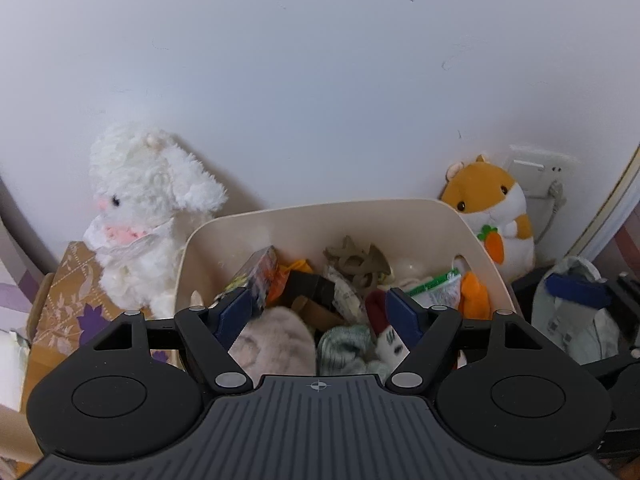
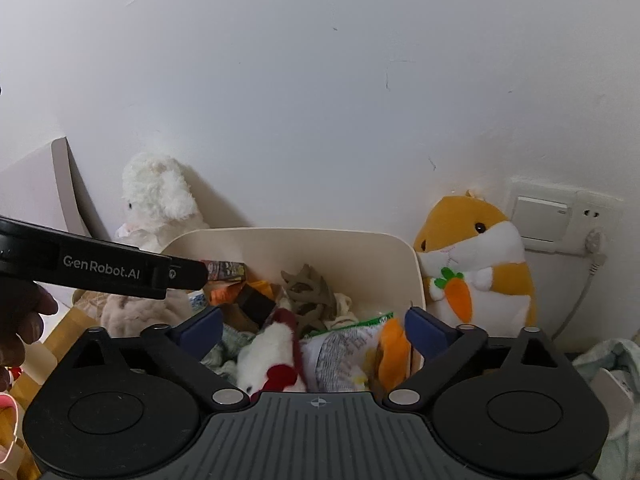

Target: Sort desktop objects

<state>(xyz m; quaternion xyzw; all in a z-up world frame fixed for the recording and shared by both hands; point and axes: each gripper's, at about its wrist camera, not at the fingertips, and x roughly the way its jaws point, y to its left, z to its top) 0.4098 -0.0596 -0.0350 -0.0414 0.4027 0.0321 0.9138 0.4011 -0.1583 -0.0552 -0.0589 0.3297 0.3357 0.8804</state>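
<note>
Cream bin (image 1: 472, 236) brims with clutter while both grippers (image 1: 320, 312) (image 2: 314, 330) hover spread wide, gripping nothing.

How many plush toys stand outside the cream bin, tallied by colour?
White: 1, the fluffy white plush, left of the cream bin.
Orange and white: 1, the hamster plush holding a carrot, right of the bin.
Total: 2
</note>
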